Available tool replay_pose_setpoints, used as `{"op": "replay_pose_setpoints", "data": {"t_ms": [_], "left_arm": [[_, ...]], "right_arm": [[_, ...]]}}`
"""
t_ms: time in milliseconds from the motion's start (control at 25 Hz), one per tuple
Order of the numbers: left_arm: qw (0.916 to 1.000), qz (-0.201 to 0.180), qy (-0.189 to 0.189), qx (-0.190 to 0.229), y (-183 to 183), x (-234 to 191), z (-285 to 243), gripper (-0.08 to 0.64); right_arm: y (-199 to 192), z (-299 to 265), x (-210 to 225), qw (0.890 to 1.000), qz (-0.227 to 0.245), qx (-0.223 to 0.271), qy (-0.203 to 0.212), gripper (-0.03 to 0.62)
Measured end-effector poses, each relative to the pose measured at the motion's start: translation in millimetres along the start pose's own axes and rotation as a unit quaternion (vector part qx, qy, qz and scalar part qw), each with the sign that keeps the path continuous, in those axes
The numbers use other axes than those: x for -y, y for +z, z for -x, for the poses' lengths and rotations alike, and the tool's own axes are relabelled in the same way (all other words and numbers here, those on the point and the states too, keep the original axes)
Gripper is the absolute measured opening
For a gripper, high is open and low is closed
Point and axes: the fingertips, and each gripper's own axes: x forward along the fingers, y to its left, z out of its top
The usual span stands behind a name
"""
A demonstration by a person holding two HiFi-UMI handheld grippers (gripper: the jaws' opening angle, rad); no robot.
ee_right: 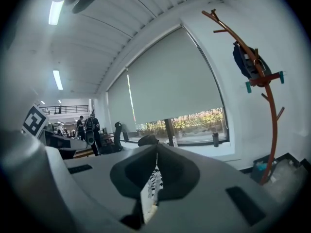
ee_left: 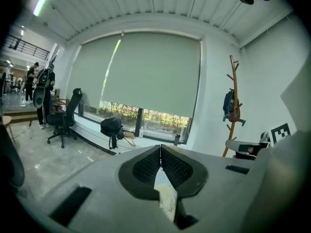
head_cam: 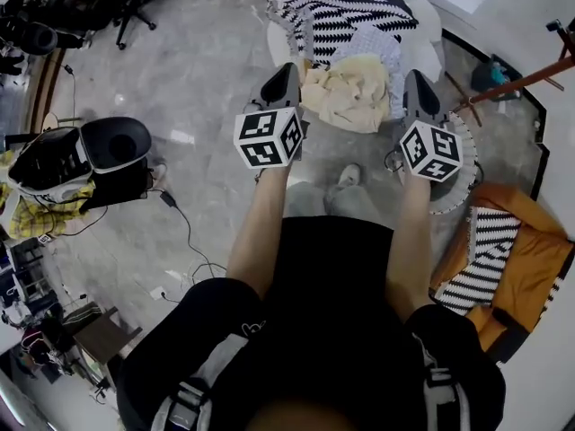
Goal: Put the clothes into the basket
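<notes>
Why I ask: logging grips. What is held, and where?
Left gripper pinches cream cloth by a bunched fold; right gripper pinches zigzag cloth likewise, both jaws shut.

— What are we standing on here?
— A grey marbled floor [head_cam: 207,70]. On it we see a black cable [head_cam: 189,232], an office chair [head_cam: 135,5] and, at right, an orange cushion [head_cam: 530,263].

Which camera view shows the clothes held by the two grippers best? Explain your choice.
The head view: the clothes bundle hangs between the left gripper and right gripper. Each gripper view shows only a sliver of cloth pinched in its shut jaws, cream in the left, zigzag-patterned in the right.
</notes>
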Motion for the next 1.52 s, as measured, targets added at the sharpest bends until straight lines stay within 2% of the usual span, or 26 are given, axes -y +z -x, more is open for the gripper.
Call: {"op": "replay_pose_setpoints", "data": {"t_ms": [160, 320, 680, 880, 1120, 1520], "left_arm": [[0.9995, 0.007, 0.018, -0.024, -20, -23, -23, 0.009], [0.9976, 0.022, 0.016, -0.064, -58, -40, -44, 0.009], [0.9877, 0.032, -0.037, -0.148, -166, -38, -129, 0.009], [0.9804, 0.023, -0.064, -0.185, -236, -39, -176, 0.009], [0.9717, 0.023, -0.064, -0.226, -326, -61, -212, 0.009], [0.9646, 0.021, -0.065, -0.255, -426, -94, -246, 0.009]], "right_arm": [[-30, -25, -1, 0.999, -0.004, -0.035, 0.016, 0.011], [-71, -29, 3, 0.997, -0.007, -0.082, 0.004, 0.011], [-179, -64, 7, 0.985, -0.013, -0.17, -0.001, 0.011], [-248, -86, 20, 0.979, -0.023, -0.202, -0.003, 0.011], [-339, -99, 50, 0.971, -0.041, -0.234, -0.03, 0.011], [-446, -119, 79, 0.961, -0.048, -0.266, -0.056, 0.012]]}}
